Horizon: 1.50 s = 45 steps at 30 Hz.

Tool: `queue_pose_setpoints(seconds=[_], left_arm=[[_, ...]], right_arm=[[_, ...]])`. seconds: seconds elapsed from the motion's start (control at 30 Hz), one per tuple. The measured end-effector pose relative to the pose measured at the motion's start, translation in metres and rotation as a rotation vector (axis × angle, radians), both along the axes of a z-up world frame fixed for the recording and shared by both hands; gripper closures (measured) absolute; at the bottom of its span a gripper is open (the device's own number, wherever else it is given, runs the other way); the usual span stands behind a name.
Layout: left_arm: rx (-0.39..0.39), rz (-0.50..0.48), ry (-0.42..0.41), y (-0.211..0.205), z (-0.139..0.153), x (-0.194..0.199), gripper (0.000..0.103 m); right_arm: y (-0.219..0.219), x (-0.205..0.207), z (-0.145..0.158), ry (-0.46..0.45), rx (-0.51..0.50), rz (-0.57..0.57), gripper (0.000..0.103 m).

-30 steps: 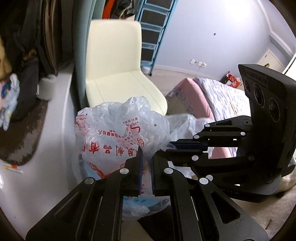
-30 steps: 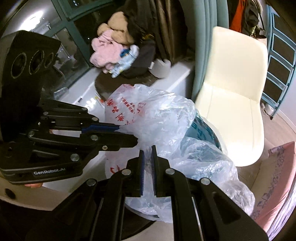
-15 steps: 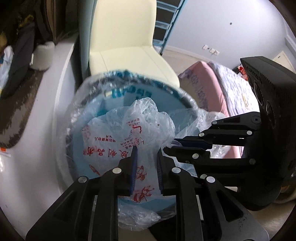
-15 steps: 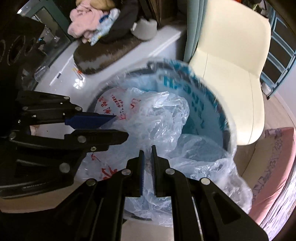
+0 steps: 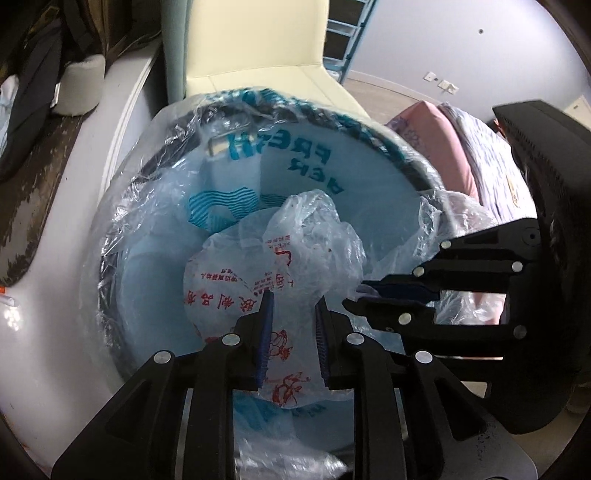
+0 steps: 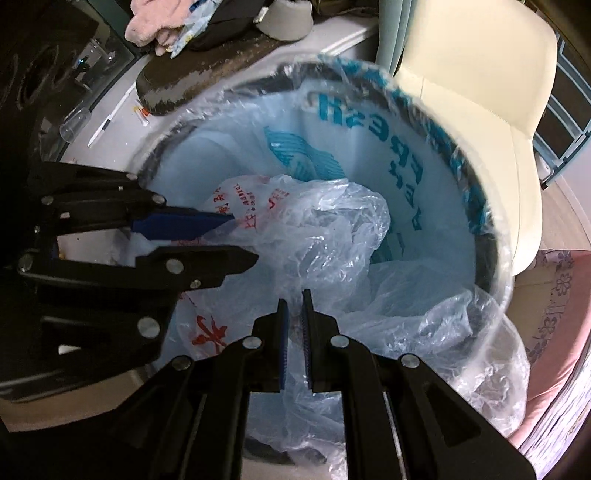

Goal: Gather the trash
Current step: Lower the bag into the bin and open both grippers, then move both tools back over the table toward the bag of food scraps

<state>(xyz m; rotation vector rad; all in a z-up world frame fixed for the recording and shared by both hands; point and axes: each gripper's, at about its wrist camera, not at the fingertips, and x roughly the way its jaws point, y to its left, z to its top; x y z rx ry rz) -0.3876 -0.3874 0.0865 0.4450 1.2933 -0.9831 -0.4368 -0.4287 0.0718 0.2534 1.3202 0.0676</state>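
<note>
A crumpled clear plastic bag with red print [image 5: 295, 266] lies inside a round trash bin [image 5: 369, 129] lined with a light blue bag marked in blue letters. It also shows in the right wrist view [image 6: 314, 229], inside the bin [image 6: 461, 155]. My left gripper [image 5: 293, 299] is open just above the bag, jaws astride it. My right gripper [image 6: 293, 295] is nearly closed, pinching a fold of the clear plastic. Each gripper shows in the other's view: the right gripper [image 5: 354, 295] and the left gripper [image 6: 243, 236].
A cream chair [image 5: 258, 44] stands behind the bin. A white ledge [image 5: 55, 221] with a dark mat [image 6: 207, 66] and a grey cup [image 5: 77, 85] runs on the left. A pink bed [image 5: 461, 147] lies to the right. Clothes [image 6: 155, 22] pile on the ledge.
Both grippers have lowered the printed bag down into the bin. My left gripper has opened and let go of it. The right gripper stays pinched on the plastic.
</note>
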Motion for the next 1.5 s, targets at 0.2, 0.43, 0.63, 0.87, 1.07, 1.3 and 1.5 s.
queue_pose_setpoints(seconds=[0.2,0.43,0.63,0.87,1.07,1.3,1.5], left_arm=[[0.025,0.039,0.019,-0.004,-0.024,0.006,0.073],[0.016,0.059,0.027,-0.003,-0.028,0.017,0.054],[-0.045,0.069,-0.020,0.015,0.017,0.017,0.045],[-0.113,0.113,-0.151,0.061,0.089,0.016,0.041],[-0.137,0.212,-0.224,0.121,0.118,0.028,0.041],[-0.126,0.330,-0.291,0.201,0.131,0.028,0.041],[-0.144,0.496,-0.280,0.281,0.132,0.022,0.041]], right_arm=[[0.002,0.012,-0.024,0.059,-0.021,0.017,0.094],[-0.001,0.022,-0.035,0.075,-0.028,-0.009,0.053],[0.000,0.018,0.008,-0.023,0.002,-0.047,0.044],[0.000,0.000,0.075,-0.183,-0.035,-0.126,0.044],[0.036,0.015,0.105,-0.291,-0.073,-0.125,0.044],[0.112,0.045,0.131,-0.358,-0.085,0.022,0.044],[0.186,0.056,0.138,-0.374,-0.063,0.160,0.044]])
